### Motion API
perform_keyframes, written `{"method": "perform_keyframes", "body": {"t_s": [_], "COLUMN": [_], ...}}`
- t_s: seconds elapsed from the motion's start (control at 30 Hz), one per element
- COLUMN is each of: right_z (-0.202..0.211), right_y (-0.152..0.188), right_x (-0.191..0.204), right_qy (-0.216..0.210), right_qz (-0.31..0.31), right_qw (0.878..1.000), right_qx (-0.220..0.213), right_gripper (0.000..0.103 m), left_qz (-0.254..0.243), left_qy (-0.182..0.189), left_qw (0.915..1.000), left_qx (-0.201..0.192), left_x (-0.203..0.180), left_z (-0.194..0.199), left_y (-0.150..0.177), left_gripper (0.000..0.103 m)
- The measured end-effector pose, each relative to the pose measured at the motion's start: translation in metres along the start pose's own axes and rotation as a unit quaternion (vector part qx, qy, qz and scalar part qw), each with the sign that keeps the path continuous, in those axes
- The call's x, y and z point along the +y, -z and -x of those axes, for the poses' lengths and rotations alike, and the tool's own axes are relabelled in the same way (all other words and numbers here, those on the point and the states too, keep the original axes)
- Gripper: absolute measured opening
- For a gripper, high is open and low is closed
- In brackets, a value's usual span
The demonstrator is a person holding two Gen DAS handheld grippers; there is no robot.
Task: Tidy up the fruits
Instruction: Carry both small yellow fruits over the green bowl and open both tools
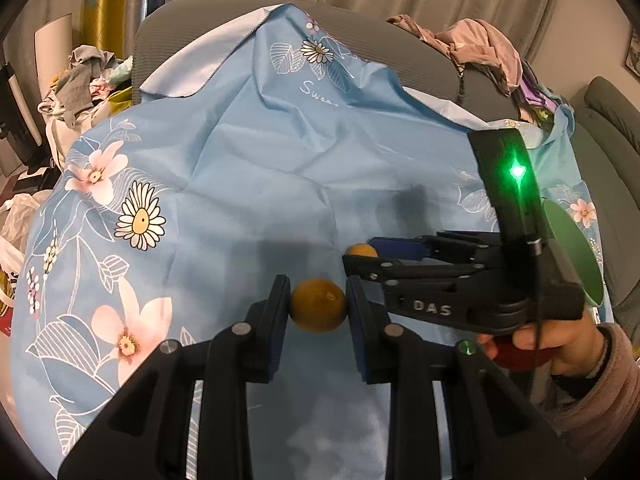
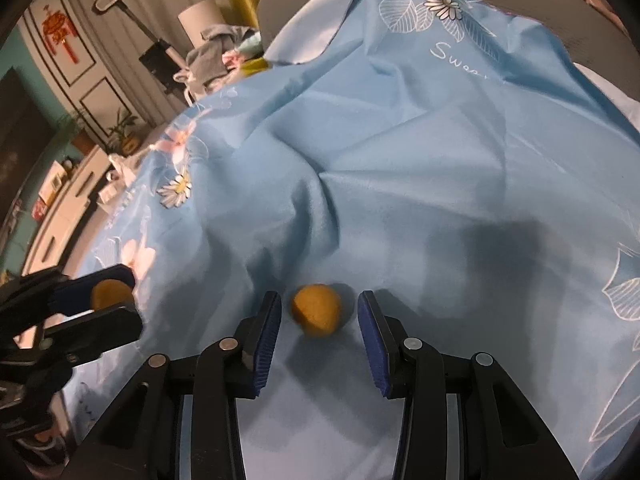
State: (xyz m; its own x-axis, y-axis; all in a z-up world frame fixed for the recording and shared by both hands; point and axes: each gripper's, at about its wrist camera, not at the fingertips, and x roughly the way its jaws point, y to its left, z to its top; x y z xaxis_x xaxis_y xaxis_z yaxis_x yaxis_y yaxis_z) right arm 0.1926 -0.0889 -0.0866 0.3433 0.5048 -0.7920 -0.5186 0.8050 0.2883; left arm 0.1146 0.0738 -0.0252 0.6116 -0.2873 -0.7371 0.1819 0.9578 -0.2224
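Note:
My left gripper (image 1: 318, 308) is shut on a small round yellow-brown fruit (image 1: 318, 311), with both pads pressing its sides above the blue flowered cloth (image 1: 248, 168). It also shows in the right wrist view (image 2: 110, 294) at the far left, holding that fruit (image 2: 109, 293). My right gripper (image 2: 319, 312) is open, its pads on either side of a second round yellow fruit (image 2: 316, 310) that lies on the cloth (image 2: 400, 140), with gaps on both sides. In the left wrist view the right gripper (image 1: 360, 258) reaches in from the right, the second fruit (image 1: 361, 249) partly hidden behind it.
A green plate (image 1: 572, 256) stands at the right behind the right gripper's handle. The cloth covers a grey sofa (image 1: 424, 60) with clothes (image 1: 480, 48) heaped on its back. More clutter (image 1: 80, 80) lies at the left edge.

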Motion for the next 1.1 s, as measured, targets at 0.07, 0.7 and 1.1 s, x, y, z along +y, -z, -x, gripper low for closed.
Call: {"method": "perform_keyframes", "body": {"t_s": [0.07,0.7,1.1], "right_z": [-0.001,0.099,0.168], "right_y": [-0.001,0.047,0.092], "right_x": [0.003,0.012,0.005], "right_qy": [0.011,0.086,0.123], "right_qz": [0.010,-0.010,-0.042], "right_qw": [1.000,0.995,0.986], "right_qx": [-0.002,-0.059,-0.109], "right_gripper": [0.036,0.028,0.028], "left_qz": [-0.001,-0.034,-0.077], "left_qy": [0.001,0.010,0.030], "left_qw": [1.0000,0.9993,0.9965], "left_qx": [0.001,0.008,0.015], "left_x": [-0.001,-0.048,-0.105], "left_z": [0.000,0.021,0.036], "left_y": [0.000,0.013,0.021], "left_gripper": [0.028,0.028,0.028]}}
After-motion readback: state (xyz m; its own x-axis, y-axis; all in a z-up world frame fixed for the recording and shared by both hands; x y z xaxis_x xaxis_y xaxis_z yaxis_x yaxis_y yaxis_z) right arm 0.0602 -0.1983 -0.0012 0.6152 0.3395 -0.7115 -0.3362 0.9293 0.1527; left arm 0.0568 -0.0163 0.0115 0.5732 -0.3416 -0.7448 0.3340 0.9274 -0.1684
